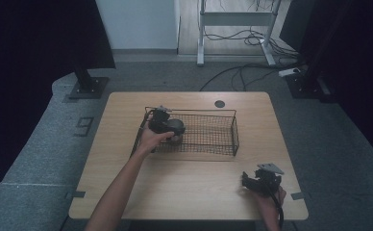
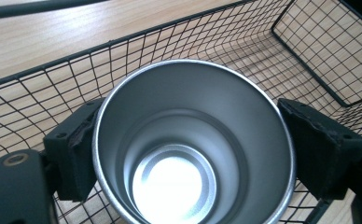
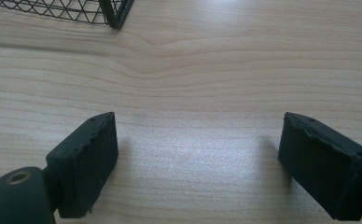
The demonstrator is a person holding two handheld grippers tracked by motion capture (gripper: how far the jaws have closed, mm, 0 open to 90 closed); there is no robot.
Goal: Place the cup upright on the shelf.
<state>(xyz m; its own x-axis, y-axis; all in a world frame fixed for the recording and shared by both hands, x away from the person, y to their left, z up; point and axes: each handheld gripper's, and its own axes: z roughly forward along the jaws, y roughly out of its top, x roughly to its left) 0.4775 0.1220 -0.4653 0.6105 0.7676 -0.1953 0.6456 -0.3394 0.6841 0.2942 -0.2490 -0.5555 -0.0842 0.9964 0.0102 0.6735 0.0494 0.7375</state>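
On the counter (image 1: 189, 192), high view: left claw (image 1: 171, 129) at the near-left end of the wire basket (image 1: 223, 144), gripping a steel cup (image 1: 176, 127); right claw (image 1: 252, 182) well apart, at the near-right edge.

Left gripper view: cup (image 2: 193, 144) clamped between both jaws, inside the basket (image 2: 309, 42). Release appears outstanding.

Right gripper view: jaws wide apart, holding nothing, bare wood between them.

Black wire-mesh basket (image 1: 208, 137) at tabletop (image 1: 189, 192) centre; shiny round steel cup (image 2: 193, 140) inside its nine-o'clock end, between left gripper (image 1: 167, 126) fingers (image 2: 76, 154). Right gripper (image 1: 257, 180) at five o'clock, well apart.
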